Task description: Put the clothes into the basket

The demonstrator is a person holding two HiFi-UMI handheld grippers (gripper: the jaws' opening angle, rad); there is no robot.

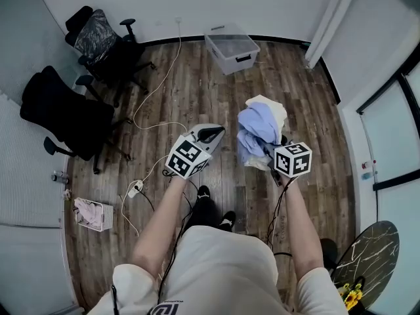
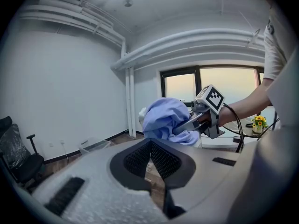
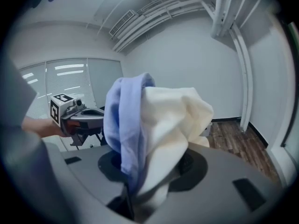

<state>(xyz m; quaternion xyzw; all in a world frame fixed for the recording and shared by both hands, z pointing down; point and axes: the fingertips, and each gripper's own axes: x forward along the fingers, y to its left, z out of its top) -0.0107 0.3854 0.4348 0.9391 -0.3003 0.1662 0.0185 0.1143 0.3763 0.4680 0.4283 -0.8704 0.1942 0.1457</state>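
Left gripper (image 1: 216, 132) is idling with its jaws together and nothing between them, while the right gripper (image 1: 269, 151) is clamping a raised bundle of clothes, a blue garment (image 1: 257, 126) and a cream garment (image 1: 274, 109). The carrying step is under way. The next move is calling for a lowered release into the white basket (image 1: 84, 223) or the clear bin (image 1: 231, 48); which one is meant is unclear.

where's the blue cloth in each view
Head view: blue cloth right of centre.
Left gripper view: blue cloth at centre, just above the jaws.
Right gripper view: blue cloth centre-left, against cream cloth.
Shared landmark: white wall pipes.
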